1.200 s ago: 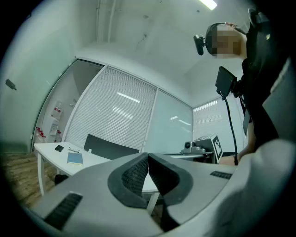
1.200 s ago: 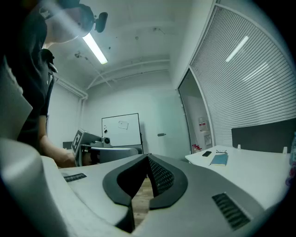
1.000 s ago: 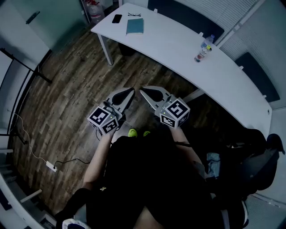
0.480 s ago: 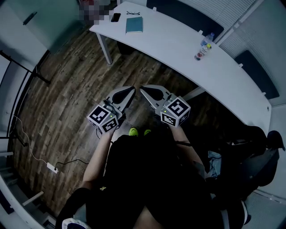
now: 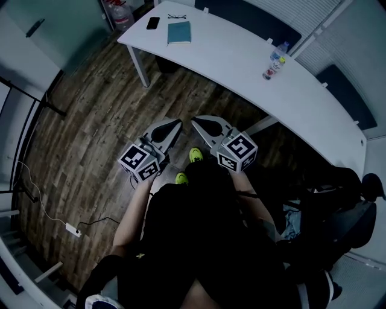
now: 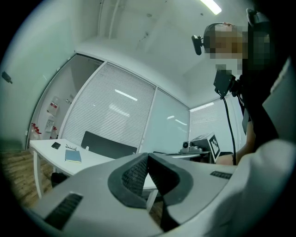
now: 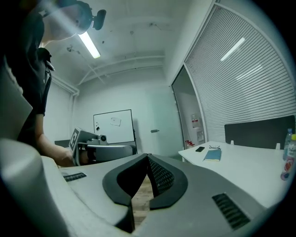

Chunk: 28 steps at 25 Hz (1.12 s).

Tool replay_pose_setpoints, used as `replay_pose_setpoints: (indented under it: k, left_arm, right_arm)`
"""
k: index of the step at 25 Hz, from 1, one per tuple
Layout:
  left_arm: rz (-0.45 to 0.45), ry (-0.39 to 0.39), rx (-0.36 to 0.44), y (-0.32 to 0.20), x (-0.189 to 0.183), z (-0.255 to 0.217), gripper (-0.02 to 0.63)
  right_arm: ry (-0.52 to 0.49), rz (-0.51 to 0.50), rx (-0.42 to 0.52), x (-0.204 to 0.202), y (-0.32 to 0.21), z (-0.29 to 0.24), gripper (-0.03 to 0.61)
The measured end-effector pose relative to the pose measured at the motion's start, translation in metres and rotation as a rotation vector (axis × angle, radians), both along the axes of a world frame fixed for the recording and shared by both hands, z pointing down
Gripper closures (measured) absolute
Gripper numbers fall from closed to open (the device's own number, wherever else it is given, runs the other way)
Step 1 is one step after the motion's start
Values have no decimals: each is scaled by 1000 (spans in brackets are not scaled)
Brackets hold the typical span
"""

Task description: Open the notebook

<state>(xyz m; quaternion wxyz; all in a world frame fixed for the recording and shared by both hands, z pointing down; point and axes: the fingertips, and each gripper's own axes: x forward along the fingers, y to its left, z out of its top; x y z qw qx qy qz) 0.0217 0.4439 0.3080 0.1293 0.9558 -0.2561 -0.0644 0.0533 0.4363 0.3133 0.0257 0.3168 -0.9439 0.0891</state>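
Observation:
The teal notebook lies closed near the far left end of the long white table. It also shows small in the left gripper view and the right gripper view. Both grippers are held side by side over the wooden floor, well short of the table. My left gripper is shut with nothing in it, its tips meeting in its own view. My right gripper is likewise shut and empty, tips together.
A black phone and glasses lie beside the notebook. A plastic bottle stands further right on the table. A dark chair sits at the right. A cable and power strip lie on the floor at left.
A foot in a yellow-green shoe has stepped forward beneath the grippers, and the table has shifted slightly in the head view. Both grippers keep their place and stay shut.

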Motion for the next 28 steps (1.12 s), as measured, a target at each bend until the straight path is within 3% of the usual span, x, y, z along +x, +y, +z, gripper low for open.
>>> replay_pose_setpoints:
  k: [7, 13, 28]
  left_arm:
    - [-33, -16, -19, -38, -3, 10, 597]
    - [-53, 17, -47, -86, -1, 14, 597]
    - [-93, 19, -99, -208, 17, 25, 597]
  right_arm:
    - [3, -7, -6, -1, -44, 9, 557]
    - [26, -42, -8, -7, -93, 20, 557]
    - [10, -108, -83, 6, -218, 35, 557]
